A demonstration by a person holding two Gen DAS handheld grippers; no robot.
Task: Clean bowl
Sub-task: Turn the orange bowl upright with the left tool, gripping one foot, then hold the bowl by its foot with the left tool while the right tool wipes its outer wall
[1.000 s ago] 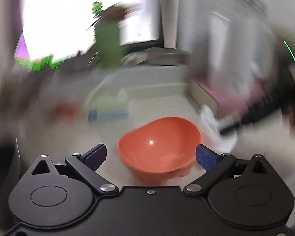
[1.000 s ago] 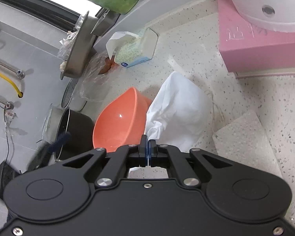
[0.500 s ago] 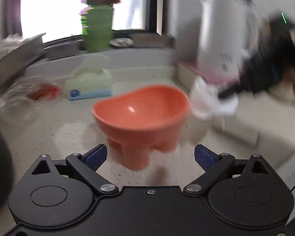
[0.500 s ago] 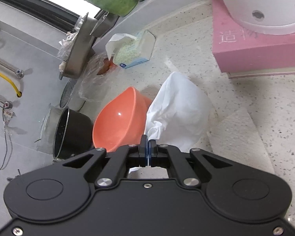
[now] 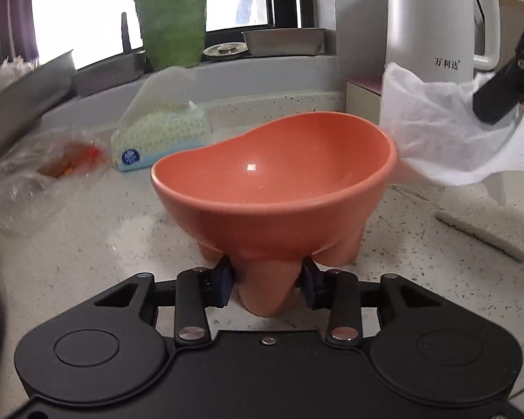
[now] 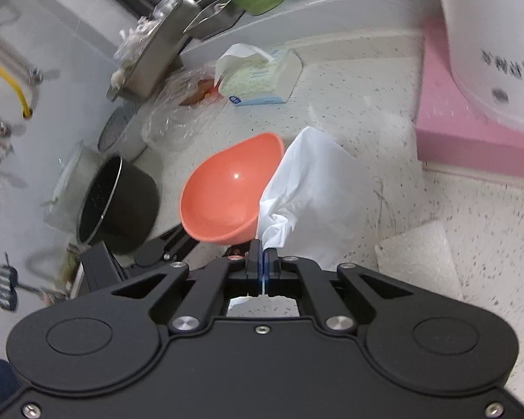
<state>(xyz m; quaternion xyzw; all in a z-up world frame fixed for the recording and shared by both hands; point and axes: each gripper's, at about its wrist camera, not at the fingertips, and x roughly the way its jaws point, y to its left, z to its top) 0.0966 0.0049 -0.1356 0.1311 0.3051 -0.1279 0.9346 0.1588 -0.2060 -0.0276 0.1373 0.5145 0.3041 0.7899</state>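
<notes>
An orange footed bowl (image 5: pixel 272 188) stands on the speckled counter, empty and glossy inside. My left gripper (image 5: pixel 267 284) is shut on the bowl's near foot, blue pads pressed on both sides. My right gripper (image 6: pixel 262 262) is shut on a white tissue (image 6: pixel 314 195), which hangs just right of the bowl (image 6: pixel 227 192) and touches its rim. In the left wrist view the tissue (image 5: pixel 447 139) hangs at the bowl's right edge, held by the right gripper's black finger.
A tissue box (image 5: pixel 160 136) and a plastic bag (image 5: pixel 35 174) lie behind and left of the bowl. A white kettle (image 5: pixel 433 35) stands on a pink box (image 6: pixel 471 129) at right. A folded cloth (image 5: pixel 485 220) lies at right. A black pot (image 6: pixel 118 206) stands left.
My left gripper has come down low, moved in and shut on the bowl's near foot; it was open before. My right gripper with the tissue has stayed beside the bowl.
</notes>
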